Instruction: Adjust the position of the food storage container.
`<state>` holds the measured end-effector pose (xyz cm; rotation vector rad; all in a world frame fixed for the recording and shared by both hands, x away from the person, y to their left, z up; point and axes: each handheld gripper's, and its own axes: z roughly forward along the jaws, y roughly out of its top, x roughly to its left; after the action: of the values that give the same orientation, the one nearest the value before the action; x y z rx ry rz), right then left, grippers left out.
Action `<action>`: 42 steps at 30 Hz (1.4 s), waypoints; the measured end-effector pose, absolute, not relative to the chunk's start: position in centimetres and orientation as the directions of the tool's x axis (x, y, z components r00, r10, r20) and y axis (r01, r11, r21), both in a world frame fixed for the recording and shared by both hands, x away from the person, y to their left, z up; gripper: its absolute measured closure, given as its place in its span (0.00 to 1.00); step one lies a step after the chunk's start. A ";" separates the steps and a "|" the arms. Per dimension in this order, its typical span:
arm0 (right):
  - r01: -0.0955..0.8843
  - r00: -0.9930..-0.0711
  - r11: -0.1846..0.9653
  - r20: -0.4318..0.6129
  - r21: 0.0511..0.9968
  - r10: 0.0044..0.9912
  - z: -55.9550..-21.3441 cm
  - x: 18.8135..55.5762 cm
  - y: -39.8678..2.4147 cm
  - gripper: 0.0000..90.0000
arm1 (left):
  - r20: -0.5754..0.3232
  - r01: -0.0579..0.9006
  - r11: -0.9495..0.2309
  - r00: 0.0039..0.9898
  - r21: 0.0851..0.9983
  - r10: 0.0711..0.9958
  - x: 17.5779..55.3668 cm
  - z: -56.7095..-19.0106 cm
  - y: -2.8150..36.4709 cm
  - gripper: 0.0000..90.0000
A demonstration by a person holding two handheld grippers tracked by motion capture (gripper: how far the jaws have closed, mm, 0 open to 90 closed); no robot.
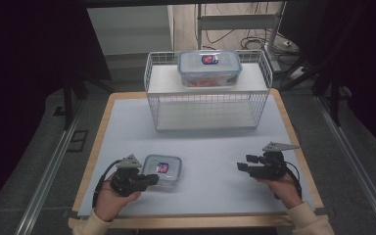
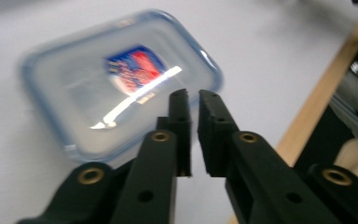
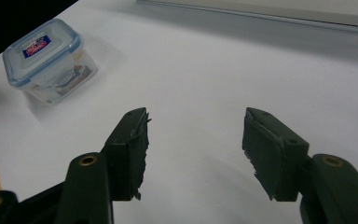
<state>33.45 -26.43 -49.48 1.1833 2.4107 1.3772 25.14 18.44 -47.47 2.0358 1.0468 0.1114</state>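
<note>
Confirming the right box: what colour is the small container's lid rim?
Blue, around the small container's clear lid; clearest in the right gripper view.

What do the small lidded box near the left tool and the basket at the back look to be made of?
The small box looks like clear plastic with a glossy, blue-rimmed lid: a light streak reflects off it, and its contents show through the wall. The basket looks like white-coated metal wire, judging by its thin grid walls; the coating type is unclear.

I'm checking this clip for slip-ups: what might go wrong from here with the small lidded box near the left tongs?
The left tongs hang almost shut above the small clear plastic box with a blue-rimmed lid, gripping nothing; lowered like that, they might shove it across the white table mat. The box also sits near the mat's front edge.
</note>
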 end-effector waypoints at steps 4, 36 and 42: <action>0.566 -0.687 0.280 0.255 0.775 0.680 -49.5 33.4 -26.4 0.45 | -0.275 0.642 -0.243 0.597 0.727 0.753 25.5 -47.1 19.6 0.67; 0.573 -0.684 0.284 0.257 0.769 0.683 -49.6 33.5 -26.2 0.45 | -0.354 0.785 -0.199 0.469 0.587 0.809 29.0 -51.9 23.9 1.00; 0.570 -0.684 0.283 0.254 0.771 0.684 -49.6 33.5 -26.3 0.45 | -0.363 0.782 -0.210 0.485 0.587 0.796 28.9 -51.8 23.2 1.00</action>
<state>33.47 -26.26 -49.60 1.1860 2.4127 1.3657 28.91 23.18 -51.84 1.9937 1.3005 0.0231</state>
